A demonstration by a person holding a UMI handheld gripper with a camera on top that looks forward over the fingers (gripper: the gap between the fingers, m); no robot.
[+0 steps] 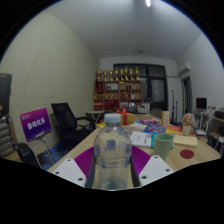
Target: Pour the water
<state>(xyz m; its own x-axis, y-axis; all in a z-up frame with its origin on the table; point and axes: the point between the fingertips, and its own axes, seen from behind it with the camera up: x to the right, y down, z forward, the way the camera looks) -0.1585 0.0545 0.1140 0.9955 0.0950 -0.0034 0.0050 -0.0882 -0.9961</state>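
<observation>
A clear plastic water bottle (112,155) with a white cap stands upright between my fingers, filling the gap from pad to pad. My gripper (112,165) is shut on the bottle: the left magenta pad (84,160) and the right magenta pad (140,160) press on its sides. The bottle looks lifted above the wooden table (175,158). A green cup (165,145) stands on the table beyond my right finger.
Books and papers (148,138) and small items lie on the table beyond the bottle. Black office chairs (66,125) stand to the left, by a purple sign (37,124). A shelf with bottles (122,92) lines the back wall.
</observation>
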